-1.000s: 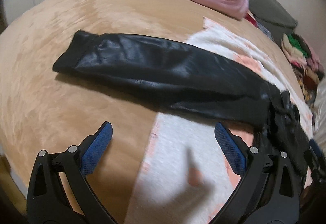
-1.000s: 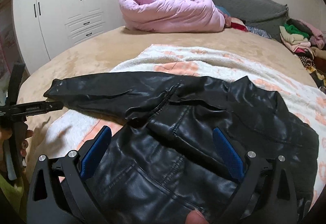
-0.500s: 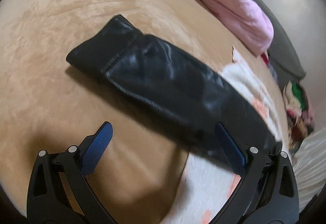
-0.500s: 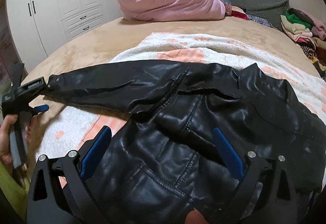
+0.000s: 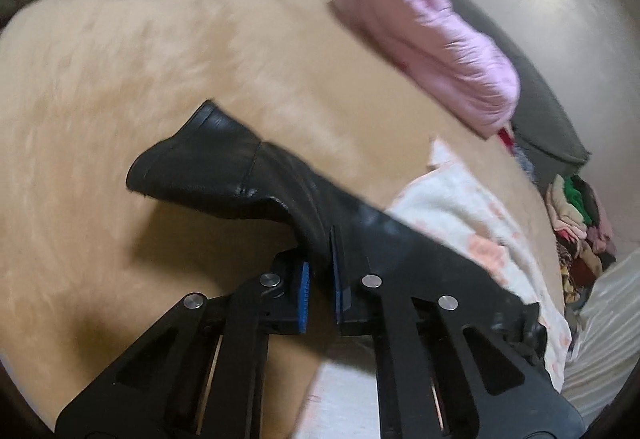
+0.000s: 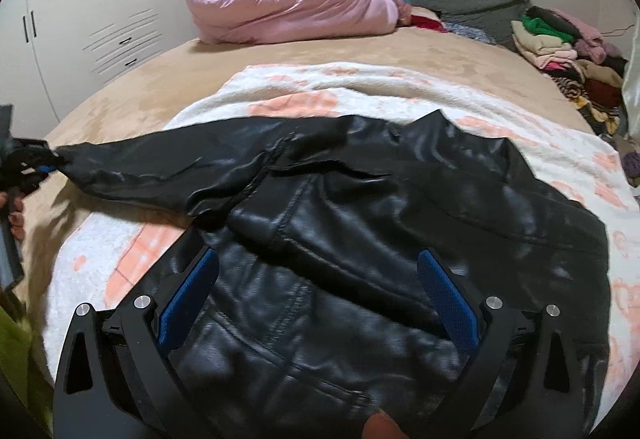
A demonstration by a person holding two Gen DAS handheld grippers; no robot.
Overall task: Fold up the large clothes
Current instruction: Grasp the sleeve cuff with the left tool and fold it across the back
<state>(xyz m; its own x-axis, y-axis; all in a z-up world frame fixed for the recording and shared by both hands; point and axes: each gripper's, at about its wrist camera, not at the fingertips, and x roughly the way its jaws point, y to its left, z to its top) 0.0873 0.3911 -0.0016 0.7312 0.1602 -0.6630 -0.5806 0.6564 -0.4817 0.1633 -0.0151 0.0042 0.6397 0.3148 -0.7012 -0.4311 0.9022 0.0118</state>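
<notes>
Now left gripper (image 5: 320,271) fingers, open half second ago, clamp on jacket (image 6: 360,239) sleeve (image 5: 240,167) near cuff; right gripper (image 6: 320,291) fingers apart over jacket body. I judge sleeve fold-in ready.

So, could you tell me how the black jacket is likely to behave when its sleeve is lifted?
The jacket looks like glossy leather, so probably heavy and somewhat slippery. Its sleeve, pinched by the left gripper, bends and creases, so likely floppy rather than stiff. The body may drag along the blanket.

The right gripper (image 6: 318,289) hung wide open over the black jacket (image 6: 360,231); the left gripper (image 6: 30,163) pinched its sleeve end.
</notes>
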